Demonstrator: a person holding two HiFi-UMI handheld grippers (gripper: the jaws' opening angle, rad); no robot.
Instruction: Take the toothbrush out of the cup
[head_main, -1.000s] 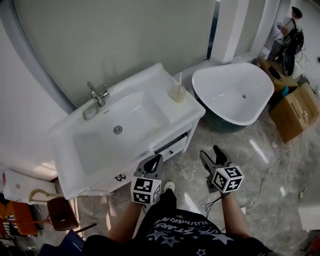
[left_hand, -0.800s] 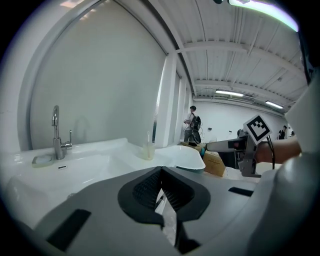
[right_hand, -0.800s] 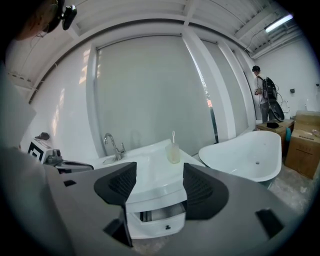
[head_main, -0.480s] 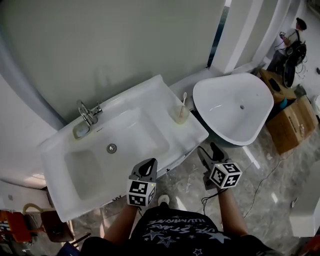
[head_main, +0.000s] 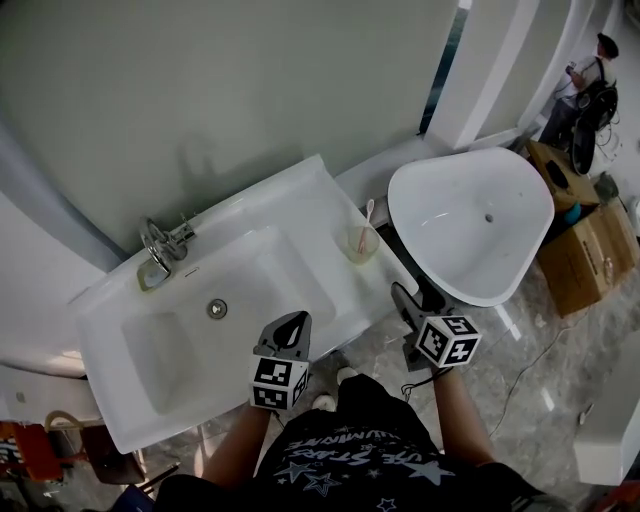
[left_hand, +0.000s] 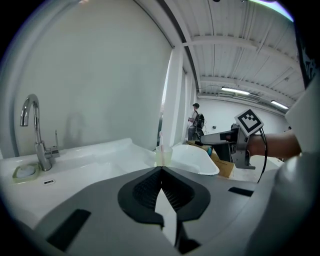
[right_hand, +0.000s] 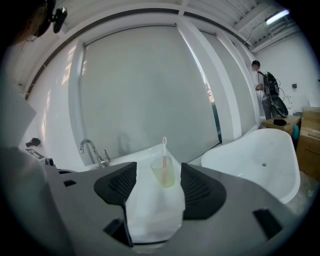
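A pale translucent cup (head_main: 360, 243) stands on the right end of the white vanity sink (head_main: 300, 215), with a pink toothbrush (head_main: 367, 212) upright in it. My right gripper (head_main: 399, 291) hovers off the vanity's front right corner, open and empty. In the right gripper view the cup (right_hand: 164, 172) and toothbrush (right_hand: 164, 149) sit framed between the spread jaws of the right gripper (right_hand: 159, 168), still some way ahead. My left gripper (head_main: 297, 320) is shut with nothing in it, over the sink's front edge. Beyond the left gripper's (left_hand: 161, 170) tips the cup (left_hand: 163, 155) stands far off.
A chrome faucet (head_main: 160, 243) stands at the sink's back left, a drain (head_main: 217, 309) in the basin. A white bathtub (head_main: 470, 225) sits just right of the vanity. Cardboard boxes (head_main: 590, 255) and a person (head_main: 590, 85) are at the far right.
Both grippers have moved forward toward the vanity. The right gripper now sits closer to the cup's corner, and the left one reaches over the sink's front edge.
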